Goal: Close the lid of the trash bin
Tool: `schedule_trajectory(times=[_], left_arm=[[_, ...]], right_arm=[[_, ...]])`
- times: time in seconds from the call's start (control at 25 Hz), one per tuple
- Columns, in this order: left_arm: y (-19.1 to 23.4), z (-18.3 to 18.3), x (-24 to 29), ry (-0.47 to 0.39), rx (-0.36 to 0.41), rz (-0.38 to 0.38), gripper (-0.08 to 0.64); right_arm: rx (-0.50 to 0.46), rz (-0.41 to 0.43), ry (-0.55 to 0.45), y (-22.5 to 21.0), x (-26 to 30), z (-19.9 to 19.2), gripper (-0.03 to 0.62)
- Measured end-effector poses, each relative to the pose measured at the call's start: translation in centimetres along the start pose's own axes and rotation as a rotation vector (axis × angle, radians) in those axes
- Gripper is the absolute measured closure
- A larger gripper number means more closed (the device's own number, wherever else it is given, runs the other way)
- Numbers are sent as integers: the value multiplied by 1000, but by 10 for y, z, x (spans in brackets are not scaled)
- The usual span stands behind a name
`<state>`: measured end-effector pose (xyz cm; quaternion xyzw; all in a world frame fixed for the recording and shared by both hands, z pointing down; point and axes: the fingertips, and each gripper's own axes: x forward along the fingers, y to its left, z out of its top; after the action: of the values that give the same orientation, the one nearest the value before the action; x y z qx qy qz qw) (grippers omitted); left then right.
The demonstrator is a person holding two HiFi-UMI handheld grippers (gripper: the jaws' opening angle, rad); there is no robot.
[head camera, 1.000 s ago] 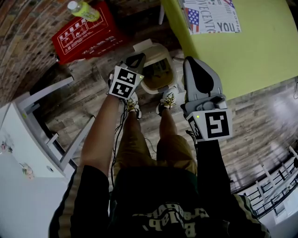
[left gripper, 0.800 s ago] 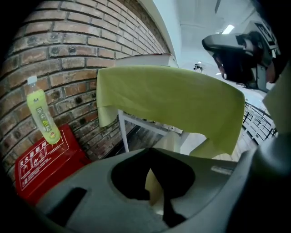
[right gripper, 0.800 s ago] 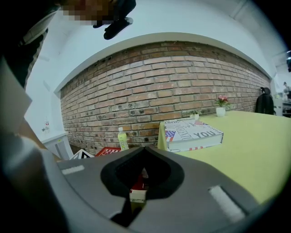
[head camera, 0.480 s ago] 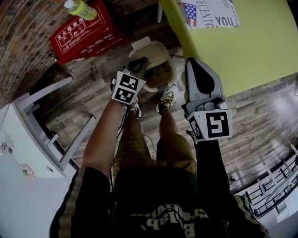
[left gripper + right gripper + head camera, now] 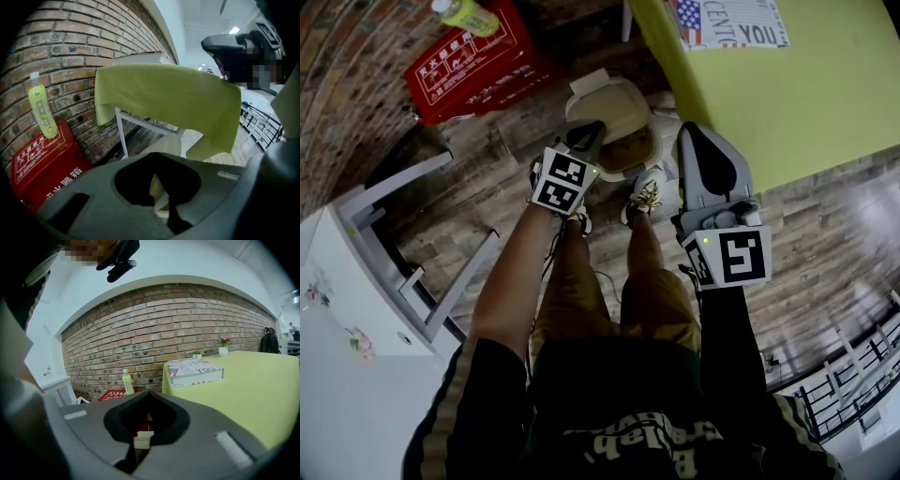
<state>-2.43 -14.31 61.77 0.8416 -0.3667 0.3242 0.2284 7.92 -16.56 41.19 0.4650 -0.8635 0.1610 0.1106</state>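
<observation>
Two grippers hang over a wood-plank floor point(image 5: 459, 187) — we see both with their jaws closed together and nothing held between them. The left gripper point(image 5: 586, 131) points down at the trash bin point(image 5: 609, 98), its tip over the bin's near-left rim; we cannot tell whether it touches. The right gripper point(image 5: 694, 136) hangs just beside the bin's right side, level with the edge of the table point(image 5: 787, 103).

The bin is cream-coloured and stands on the floor between the brick wall point(image 5: 70, 56) and the person's shoes point(image 5: 645, 195), close to the table's corner. Its lid is tilted rather than flat; on the side toward the shoes we still make out part of the opening with something yellowish inside.

Around it the room is plain. A yellow-green cloth covers the table and hangs over its edge, and a book point(image 5: 731, 21) with a flag print lies near the table's corner on the wall side. To the bin's left a red box point(image 5: 469, 61) sits on the floor against the wall — a yellow-green bottle point(image 5: 469, 17) stands on it. White furniture point(image 5: 356, 281) fills the floor's left edge, and a railing point(image 5: 853, 394) shows at the lower right.
</observation>
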Motion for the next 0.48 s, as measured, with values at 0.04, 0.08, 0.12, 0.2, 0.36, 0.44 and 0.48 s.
schedule_trajectory(times=[0.04,0.08,0.12,0.2,0.36,0.44,0.48], left_arm=[[0,-2,0,4,0,1,552],[-1,-4,0,8,-1,2,552],[-1,-6,0,11,-4,3,552],[-3,-10,1,15,-10,3,552],[-10,-18,5,29,-21,-5,552],[-13,-22,7,38,-24,-12,552],[-15,-23,7,41,-23,-15,552]], right_arm=[[3,2,1,1,0,-2,578],[5,3,2,2,0,-4,579],[8,3,3,3,0,-6,578],[12,3,5,3,-1,-9,578],[-3,10,16,8,-1,-15,578],[-2,6,19,9,-2,-18,578],[0,3,19,9,-3,-19,578]])
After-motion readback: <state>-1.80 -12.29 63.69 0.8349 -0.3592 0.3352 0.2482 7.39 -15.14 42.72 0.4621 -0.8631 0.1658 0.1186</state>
